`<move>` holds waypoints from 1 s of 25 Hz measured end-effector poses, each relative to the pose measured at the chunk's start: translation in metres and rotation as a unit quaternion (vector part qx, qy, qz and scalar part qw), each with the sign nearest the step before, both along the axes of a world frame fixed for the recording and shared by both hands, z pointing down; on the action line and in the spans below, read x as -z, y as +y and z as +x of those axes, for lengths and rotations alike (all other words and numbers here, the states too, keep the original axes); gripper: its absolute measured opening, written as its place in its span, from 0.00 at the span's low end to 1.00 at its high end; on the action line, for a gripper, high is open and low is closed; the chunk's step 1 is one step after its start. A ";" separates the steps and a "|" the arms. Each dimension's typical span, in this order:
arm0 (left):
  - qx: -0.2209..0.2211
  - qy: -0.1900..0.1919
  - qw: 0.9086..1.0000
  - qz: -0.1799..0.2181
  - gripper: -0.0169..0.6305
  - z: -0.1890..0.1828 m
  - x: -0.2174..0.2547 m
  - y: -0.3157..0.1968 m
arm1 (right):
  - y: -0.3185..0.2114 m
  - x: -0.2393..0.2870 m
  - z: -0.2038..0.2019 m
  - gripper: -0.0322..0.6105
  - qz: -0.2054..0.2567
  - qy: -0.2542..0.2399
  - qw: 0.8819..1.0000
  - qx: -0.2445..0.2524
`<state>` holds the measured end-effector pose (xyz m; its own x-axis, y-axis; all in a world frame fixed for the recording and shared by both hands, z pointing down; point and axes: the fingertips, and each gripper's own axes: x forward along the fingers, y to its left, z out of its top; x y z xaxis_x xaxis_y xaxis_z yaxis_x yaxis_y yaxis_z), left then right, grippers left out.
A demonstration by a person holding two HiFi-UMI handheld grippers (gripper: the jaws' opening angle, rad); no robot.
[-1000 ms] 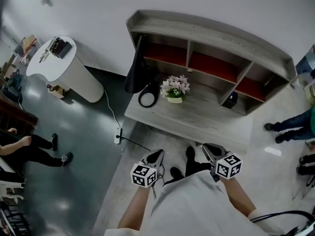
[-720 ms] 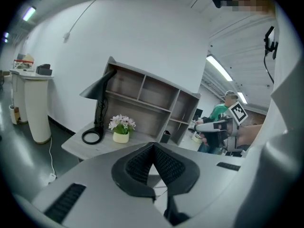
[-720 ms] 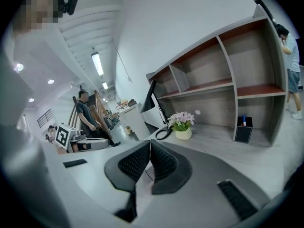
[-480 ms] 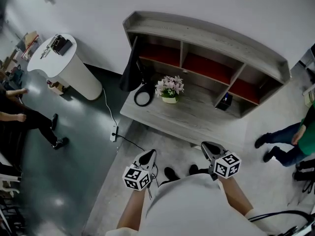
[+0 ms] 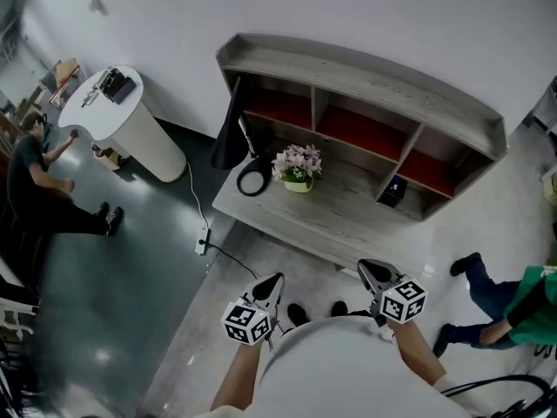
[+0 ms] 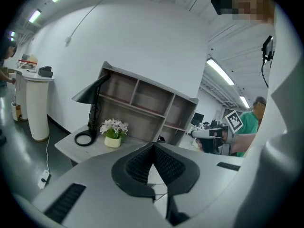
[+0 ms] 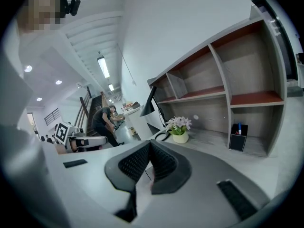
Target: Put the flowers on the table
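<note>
A small pot of pale pink flowers [image 5: 294,165] stands on the grey desk [image 5: 348,226], left of middle, beside a black lamp. The flowers [image 6: 113,132] show far ahead in the left gripper view and the same flowers [image 7: 179,128] in the right gripper view. My left gripper [image 5: 275,280] hangs shut and empty near my body, well short of the desk's front edge. My right gripper [image 5: 366,270] is also shut and empty, level with the left one. Neither touches anything.
The desk carries a shelf unit [image 5: 365,103] with red-backed compartments, a black desk lamp [image 5: 241,143] with a ring base and a small black box [image 5: 393,191]. A white round pedestal [image 5: 130,129] stands left. A cable and power strip [image 5: 205,242] lie on the floor. People stand at left and right.
My view has backed off a little, so the desk sits higher in the frame. The person at right walked further right; the one at left moved up toward the pedestal. Both grippers stay shut.
</note>
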<state>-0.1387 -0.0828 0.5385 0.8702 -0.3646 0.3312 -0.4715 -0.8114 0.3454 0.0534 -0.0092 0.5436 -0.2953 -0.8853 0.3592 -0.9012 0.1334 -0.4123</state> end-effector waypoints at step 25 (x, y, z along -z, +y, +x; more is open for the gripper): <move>0.024 -0.009 1.000 -0.001 0.04 0.013 -0.001 0.008 | -0.001 0.008 0.019 0.08 0.015 -0.015 1.000 0.015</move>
